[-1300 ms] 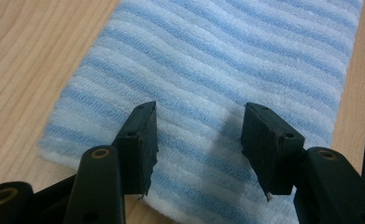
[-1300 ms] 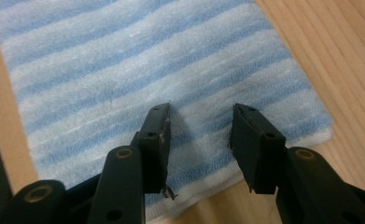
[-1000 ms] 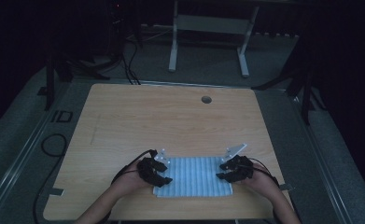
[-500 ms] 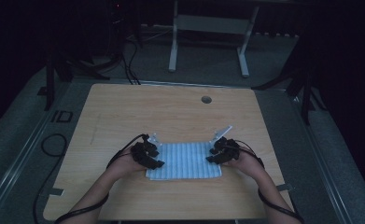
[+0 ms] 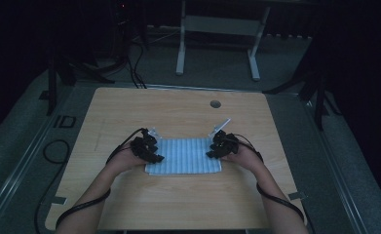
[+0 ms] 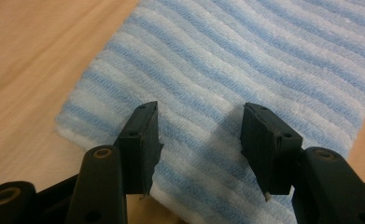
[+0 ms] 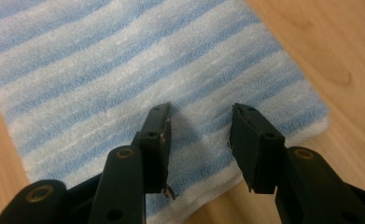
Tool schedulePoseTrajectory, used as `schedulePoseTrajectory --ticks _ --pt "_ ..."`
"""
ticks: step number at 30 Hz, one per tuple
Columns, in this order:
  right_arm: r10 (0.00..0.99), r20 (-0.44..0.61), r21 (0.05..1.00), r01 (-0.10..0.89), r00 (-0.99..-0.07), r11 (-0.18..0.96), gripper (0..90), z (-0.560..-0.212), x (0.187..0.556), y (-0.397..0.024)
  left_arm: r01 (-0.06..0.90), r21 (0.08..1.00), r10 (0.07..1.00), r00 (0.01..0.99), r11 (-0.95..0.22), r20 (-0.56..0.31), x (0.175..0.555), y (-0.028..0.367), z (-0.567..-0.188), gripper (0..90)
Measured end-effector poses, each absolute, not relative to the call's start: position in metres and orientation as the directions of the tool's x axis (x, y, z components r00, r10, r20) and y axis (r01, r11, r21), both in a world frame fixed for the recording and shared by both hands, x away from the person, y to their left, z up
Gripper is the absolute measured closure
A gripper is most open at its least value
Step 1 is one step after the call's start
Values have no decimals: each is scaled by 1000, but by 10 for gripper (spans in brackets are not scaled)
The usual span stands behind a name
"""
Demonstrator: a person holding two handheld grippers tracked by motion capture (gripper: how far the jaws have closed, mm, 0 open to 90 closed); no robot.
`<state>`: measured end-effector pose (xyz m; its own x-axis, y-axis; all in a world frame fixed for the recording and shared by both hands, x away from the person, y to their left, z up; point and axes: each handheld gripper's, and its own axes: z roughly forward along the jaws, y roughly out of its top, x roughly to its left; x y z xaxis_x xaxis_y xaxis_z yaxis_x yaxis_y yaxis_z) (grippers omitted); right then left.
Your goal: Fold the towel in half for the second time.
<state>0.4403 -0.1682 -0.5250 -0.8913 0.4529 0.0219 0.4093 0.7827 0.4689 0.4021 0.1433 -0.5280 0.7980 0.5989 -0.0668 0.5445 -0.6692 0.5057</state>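
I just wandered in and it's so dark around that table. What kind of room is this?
Probably a lab or recording studio, not a home: one lit wooden table on a dim grey floor, cables trailing behind it, a bare metal stand beyond, and a person working tongs over a striped towel.

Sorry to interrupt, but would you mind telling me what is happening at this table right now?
A person is working a blue-and-white striped towel lying flat on the wooden table. The left hand-held gripper is over one end and the right hand-held gripper over the other, both with jaws open above the cloth and nothing clamped.
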Motion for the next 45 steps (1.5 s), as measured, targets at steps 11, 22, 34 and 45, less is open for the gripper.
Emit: schedulePoseTrajectory --ticks 11,22,34,45 --pt "464 12 436 422 -886 795 570 -523 468 -148 571 475 632 774 -669 -39 426 151 -526 467" --pt "466 34 475 424 -884 771 467 -514 462 -152 596 539 660 746 -595 -96 415 158 -518 392" --pt "461 118 568 440 -880 695 140 -509 445 -170 592 612 690 717 -525 -102 391 157 -517 140" --pt "506 78 665 423 -859 615 124 -515 419 -191 590 657 722 684 -469 -99 364 174 -528 14"
